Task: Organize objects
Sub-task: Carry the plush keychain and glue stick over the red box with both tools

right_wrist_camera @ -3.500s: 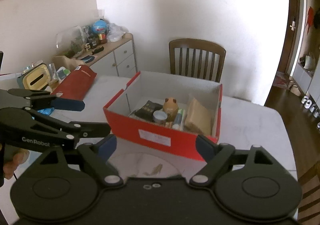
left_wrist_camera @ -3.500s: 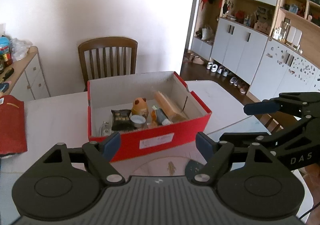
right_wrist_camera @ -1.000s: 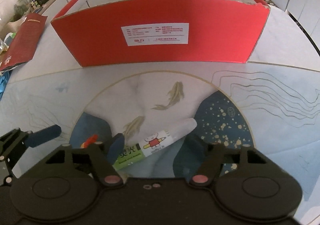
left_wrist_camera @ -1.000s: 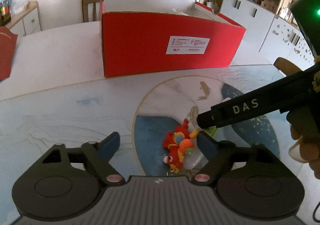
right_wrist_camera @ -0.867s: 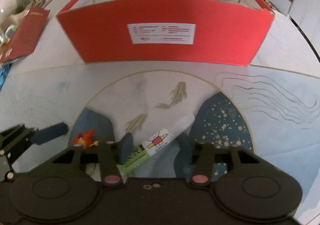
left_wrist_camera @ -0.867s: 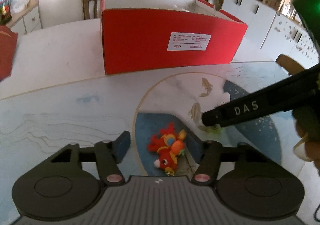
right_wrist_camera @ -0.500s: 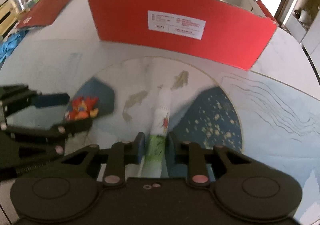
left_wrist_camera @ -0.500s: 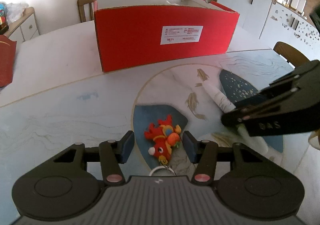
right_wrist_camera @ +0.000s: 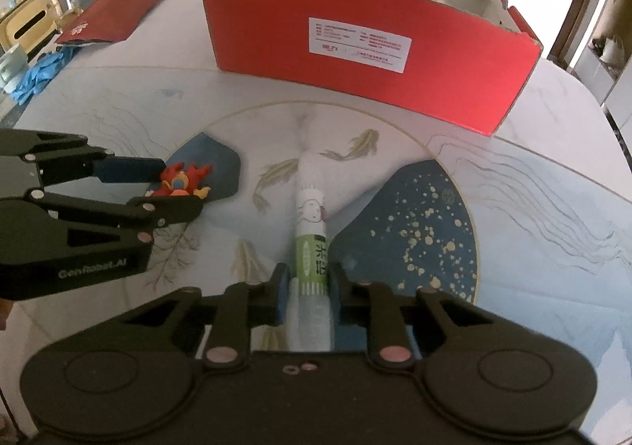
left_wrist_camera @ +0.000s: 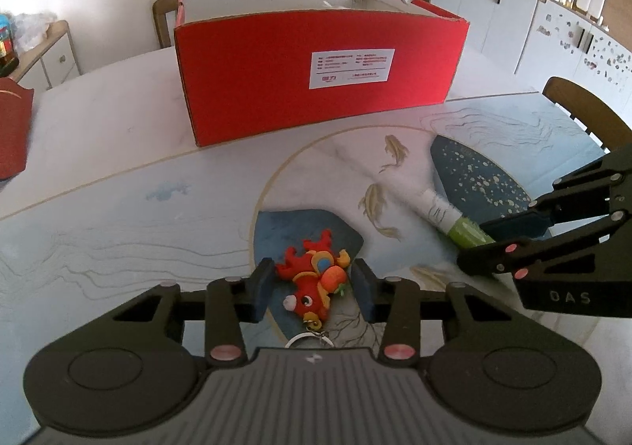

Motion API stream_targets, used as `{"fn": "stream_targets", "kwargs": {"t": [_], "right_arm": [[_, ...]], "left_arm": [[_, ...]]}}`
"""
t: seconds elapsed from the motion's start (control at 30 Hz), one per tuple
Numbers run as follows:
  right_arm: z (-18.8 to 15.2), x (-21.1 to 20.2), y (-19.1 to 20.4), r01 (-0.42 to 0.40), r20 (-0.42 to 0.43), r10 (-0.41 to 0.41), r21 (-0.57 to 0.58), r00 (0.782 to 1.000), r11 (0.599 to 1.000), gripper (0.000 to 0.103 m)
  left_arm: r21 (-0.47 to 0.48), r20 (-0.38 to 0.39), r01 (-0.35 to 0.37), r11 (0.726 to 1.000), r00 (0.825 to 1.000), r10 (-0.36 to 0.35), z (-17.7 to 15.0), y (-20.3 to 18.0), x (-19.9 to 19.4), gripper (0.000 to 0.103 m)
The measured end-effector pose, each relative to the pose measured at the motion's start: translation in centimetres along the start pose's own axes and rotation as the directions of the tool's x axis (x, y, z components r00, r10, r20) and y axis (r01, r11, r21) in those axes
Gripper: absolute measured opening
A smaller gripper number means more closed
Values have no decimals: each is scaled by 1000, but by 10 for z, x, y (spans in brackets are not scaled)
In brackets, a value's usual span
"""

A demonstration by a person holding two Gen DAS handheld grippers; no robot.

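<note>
On the desk (left_wrist_camera: 118, 136), the left tongs (left_wrist_camera: 312, 289) have just closed on a red toy keychain (left_wrist_camera: 312, 283) while the right tongs (right_wrist_camera: 304, 291) have clamped a green-and-white tube (right_wrist_camera: 312, 243). Both grasps look complete; the next move would be lifting each into the red box (right_wrist_camera: 367, 46) beyond.

A red pouch (right_wrist_camera: 114, 6) lies beside blue gloves (right_wrist_camera: 37, 73); a wooden chair (left_wrist_camera: 584, 109) stands near.

Black plastic left tool (left_wrist_camera: 312, 289) and right tool (right_wrist_camera: 304, 289), dark blue pads, pink rivets, ribbed grey housing, "DAS"/"GenRobot.AI" lettering.
</note>
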State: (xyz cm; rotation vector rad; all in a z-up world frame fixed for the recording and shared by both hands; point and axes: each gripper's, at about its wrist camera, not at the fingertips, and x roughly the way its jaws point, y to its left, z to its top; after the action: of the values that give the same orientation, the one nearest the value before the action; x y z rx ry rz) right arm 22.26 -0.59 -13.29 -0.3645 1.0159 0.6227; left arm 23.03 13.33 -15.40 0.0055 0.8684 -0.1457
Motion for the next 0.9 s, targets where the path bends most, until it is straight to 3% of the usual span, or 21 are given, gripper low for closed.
{"fn": "stream_targets", "kwargs": {"t": [0.5, 0.9], "right_arm": [[-13, -46, -24, -134, 101, 118, 169, 988, 976, 20], [-5, -87, -37, -135, 191, 101, 176, 976, 975, 20]], "left_arm": [[-116, 1, 82, 990, 997, -83, 4, -3, -23, 38], [-149, 63, 140, 979, 989, -132, 29, -13, -52, 38]]}}
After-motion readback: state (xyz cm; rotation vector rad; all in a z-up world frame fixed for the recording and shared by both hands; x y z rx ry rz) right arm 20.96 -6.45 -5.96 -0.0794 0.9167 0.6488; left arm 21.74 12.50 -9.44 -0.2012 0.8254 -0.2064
